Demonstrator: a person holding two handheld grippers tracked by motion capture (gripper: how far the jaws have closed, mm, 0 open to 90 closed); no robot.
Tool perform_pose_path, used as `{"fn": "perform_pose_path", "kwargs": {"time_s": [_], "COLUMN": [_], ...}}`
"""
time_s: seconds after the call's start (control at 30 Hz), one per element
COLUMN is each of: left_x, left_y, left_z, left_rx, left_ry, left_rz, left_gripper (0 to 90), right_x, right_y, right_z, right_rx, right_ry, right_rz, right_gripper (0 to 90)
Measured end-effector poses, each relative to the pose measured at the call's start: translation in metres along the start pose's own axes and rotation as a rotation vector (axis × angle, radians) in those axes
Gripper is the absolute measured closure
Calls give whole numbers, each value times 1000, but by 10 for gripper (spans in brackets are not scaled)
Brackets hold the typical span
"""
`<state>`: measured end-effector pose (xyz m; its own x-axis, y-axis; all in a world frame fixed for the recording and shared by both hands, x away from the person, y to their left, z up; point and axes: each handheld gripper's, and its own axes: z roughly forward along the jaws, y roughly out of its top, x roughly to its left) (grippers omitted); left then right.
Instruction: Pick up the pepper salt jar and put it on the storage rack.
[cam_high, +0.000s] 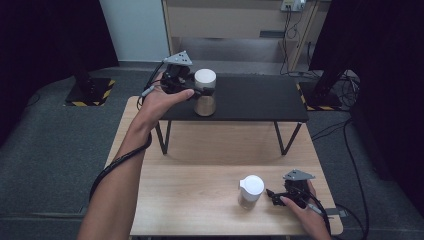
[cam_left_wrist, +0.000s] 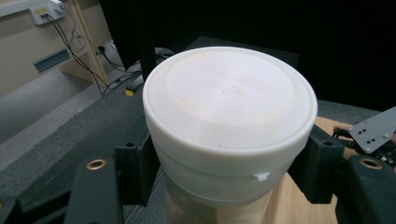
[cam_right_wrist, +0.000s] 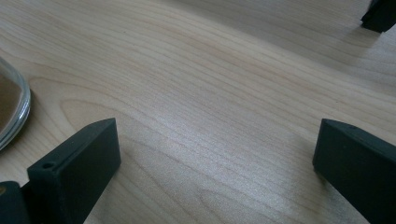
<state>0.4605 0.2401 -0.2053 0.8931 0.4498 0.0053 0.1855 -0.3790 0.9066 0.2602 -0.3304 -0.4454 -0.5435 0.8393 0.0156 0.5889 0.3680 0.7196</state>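
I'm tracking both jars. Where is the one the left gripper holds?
In the high view the white-lidded jar sits upper centre, at the left part of the black raised shelf, clamped just under its lid by the left gripper.

Black two-jaw left tool (cam_high: 196, 92) and right tool (cam_high: 274, 196), grey three-cornered plates, trailing black cables, brass-ringed screw holes

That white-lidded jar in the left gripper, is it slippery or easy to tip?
The jar looks smooth and glassy below its lid, so probably slippery. It is tall and narrow, so likely tippy if pushed high. Glass would be fragile.
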Motion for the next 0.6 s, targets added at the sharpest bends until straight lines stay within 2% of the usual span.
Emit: {"fn": "perform_pose_path", "kwargs": {"time_s": [0.1, 0.4, 0.5, 0.6], "left_x": [4, 3, 1, -4], "left_y": [-4, -2, -1, -1], "left_z": [-1, 0, -1, -5], "left_rx": [-10, -1, 10, 20], "left_ry": [-5, 6, 13, 40], "left_rz": [-18, -12, -9, -2], "left_gripper": [332, 316, 232, 138], "right_x": [0, 0, 0, 0], "right_y": [0, 0, 0, 0], "right_z": [0, 0, 0, 0], "right_rx": [0, 0, 0, 0], "right_ry": [0, 1, 1, 1], "right_rz": [0, 0, 0, 0], "right_gripper": [16, 16, 16, 16]}}
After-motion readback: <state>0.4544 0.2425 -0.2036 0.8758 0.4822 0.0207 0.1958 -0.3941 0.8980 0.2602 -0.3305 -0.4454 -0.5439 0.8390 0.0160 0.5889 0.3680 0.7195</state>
